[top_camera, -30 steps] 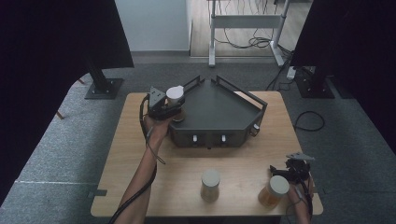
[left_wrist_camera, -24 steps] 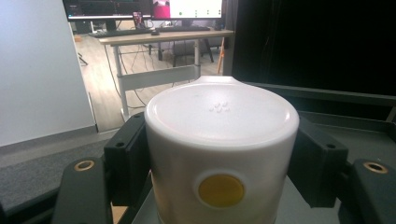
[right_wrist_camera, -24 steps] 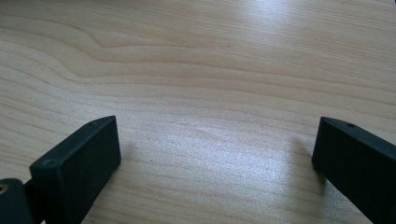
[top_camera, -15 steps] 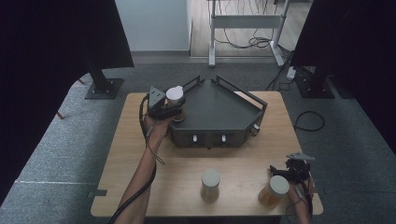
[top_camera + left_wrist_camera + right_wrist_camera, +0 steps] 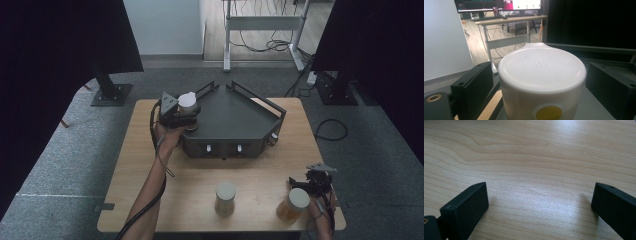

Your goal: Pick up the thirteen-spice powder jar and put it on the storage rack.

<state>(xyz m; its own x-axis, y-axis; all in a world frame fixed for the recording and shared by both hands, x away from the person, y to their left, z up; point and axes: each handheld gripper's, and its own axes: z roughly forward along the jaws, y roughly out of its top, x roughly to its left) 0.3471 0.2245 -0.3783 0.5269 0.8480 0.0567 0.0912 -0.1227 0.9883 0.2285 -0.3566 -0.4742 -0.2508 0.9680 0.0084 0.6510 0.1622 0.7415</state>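
A jar with a white lid (image 5: pixel 188 101) stands at the left corner of the dark tray (image 5: pixel 235 120). My left gripper (image 5: pixel 179 114) straddles it. In the left gripper view the jar (image 5: pixel 541 82) bears a yellow dot. The right jaw meets its lid and a narrow gap shows at the left jaw, so the gripper is open. My right gripper (image 5: pixel 311 181) rests near the front right edge, open, with bare wood (image 5: pixel 536 182) between its jaws. Just in front of it stands a jar of amber contents (image 5: pixel 293 205).
A third jar (image 5: pixel 225 198) with a pale lid stands at the front middle of the wooden table (image 5: pixel 135 165). The tray has raised rails and two knobs on its front wall. Black stands flank the table on the floor.
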